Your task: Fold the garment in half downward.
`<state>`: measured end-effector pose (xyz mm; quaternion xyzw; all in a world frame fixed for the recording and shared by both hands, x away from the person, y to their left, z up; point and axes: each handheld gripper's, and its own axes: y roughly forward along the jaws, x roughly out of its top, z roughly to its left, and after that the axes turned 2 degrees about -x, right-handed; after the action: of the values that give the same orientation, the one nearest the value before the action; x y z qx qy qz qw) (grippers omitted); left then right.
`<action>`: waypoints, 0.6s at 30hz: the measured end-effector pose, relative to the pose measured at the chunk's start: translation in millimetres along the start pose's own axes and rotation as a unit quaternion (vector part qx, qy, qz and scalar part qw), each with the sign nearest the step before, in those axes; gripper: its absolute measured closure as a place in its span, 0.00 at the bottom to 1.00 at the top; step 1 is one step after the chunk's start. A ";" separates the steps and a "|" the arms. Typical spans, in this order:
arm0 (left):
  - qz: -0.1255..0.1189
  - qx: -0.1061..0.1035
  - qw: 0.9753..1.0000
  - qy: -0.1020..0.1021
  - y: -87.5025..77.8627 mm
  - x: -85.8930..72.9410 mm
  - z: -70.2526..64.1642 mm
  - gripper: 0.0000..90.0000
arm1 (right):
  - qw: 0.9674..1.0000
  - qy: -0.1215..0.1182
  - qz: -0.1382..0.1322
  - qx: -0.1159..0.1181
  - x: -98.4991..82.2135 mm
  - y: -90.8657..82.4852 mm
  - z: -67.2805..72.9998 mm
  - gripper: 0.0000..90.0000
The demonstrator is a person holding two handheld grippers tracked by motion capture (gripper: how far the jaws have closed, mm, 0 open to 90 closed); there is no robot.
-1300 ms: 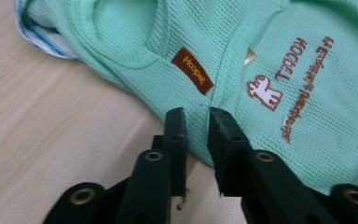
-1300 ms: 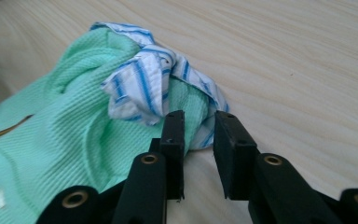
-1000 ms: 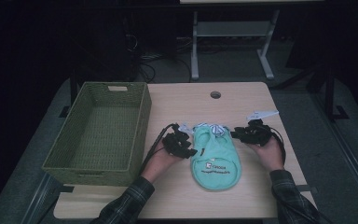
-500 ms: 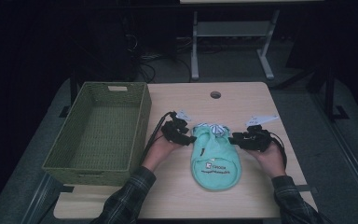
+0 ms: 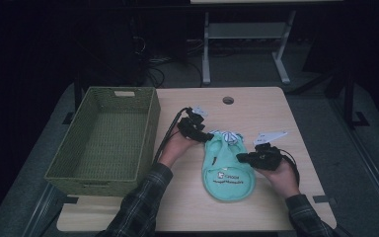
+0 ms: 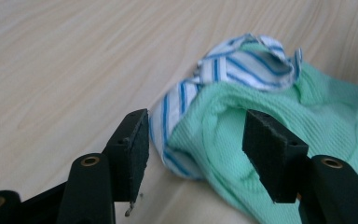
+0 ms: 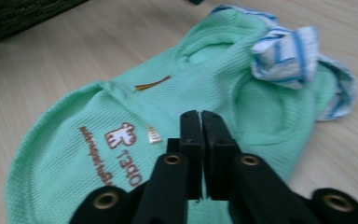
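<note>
On the counter (image 5: pixel 256 106) beside the basket (image 5: pixel 106 138), our green garment (image 5: pixel 228 168) lay lengthwise toward us. Our left claw (image 6: pixel 193 149) straddled its collar edge, just opening; our right claw (image 7: pixel 200 140) had closed empty over its middle.

A mint-green garment (image 5: pixel 228 168) with a blue-and-white striped lining (image 6: pixel 223 70) is seen between the two black grippers, brown lettering (image 7: pixel 116 154) printed on it. An olive-green woven basket (image 5: pixel 103 136) is seen beyond the left gripper (image 5: pixel 205 136), on a pale wood-grain table (image 5: pixel 256 106). Dark plaid sleeves (image 5: pixel 140 202) are worn.
</note>
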<state>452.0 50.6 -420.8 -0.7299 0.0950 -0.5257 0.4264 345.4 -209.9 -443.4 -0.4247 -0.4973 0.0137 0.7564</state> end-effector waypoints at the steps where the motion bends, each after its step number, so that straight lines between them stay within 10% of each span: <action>1: -0.003 0.000 1.000 -0.003 2.1 2.5 -0.4 0.44 | 1.000 -0.002 0.000 0.001 0.4 1.8 2.3 1.00; 18: -0.007 -0.025 1.000 0.009 39.1 27.6 -0.7 0.38 | 1.000 -0.015 0.021 -0.012 6.3 40.7 6.7 1.00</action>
<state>475.4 9.8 -430.0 -0.7363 0.1067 -0.5326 0.4035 359.9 -176.9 -464.5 -0.4438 -0.4997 0.0304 0.7432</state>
